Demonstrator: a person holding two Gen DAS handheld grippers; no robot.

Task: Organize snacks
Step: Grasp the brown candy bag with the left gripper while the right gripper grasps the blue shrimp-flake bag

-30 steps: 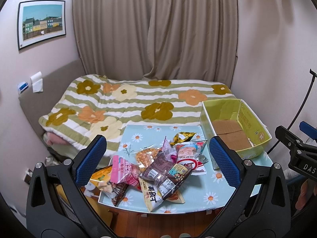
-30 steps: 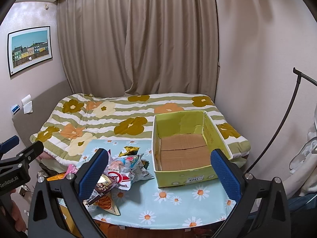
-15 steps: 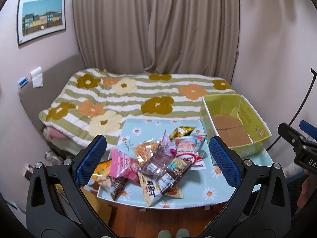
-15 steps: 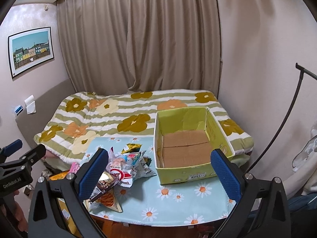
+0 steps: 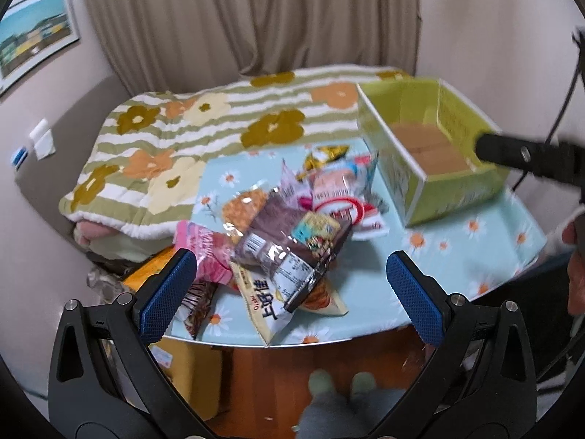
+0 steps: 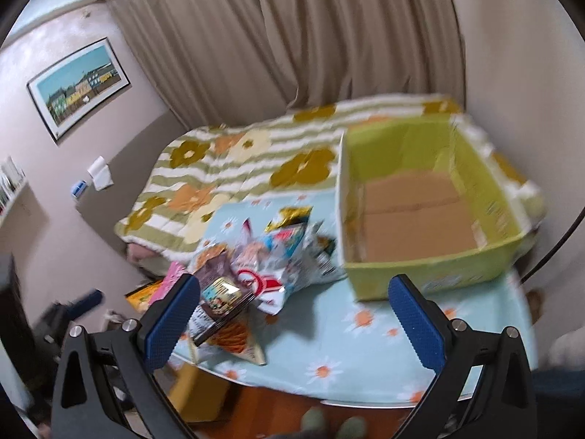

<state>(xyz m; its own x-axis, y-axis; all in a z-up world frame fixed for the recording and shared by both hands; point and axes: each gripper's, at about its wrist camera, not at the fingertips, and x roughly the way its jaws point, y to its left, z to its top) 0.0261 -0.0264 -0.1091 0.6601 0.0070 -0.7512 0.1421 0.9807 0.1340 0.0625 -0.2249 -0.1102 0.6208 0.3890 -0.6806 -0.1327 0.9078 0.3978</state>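
Hand-held gripper (image 6: 292,314) gaping; box (image 6: 486,256) bare.

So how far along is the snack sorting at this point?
Nothing looks done yet: the green box shows only its bare cardboard floor. Nothing is in hand either; the left tongs and right tongs are both open and empty, above the near table edge. All of it is left: the snack packets lie heaped on the daisy-print table beside the box.
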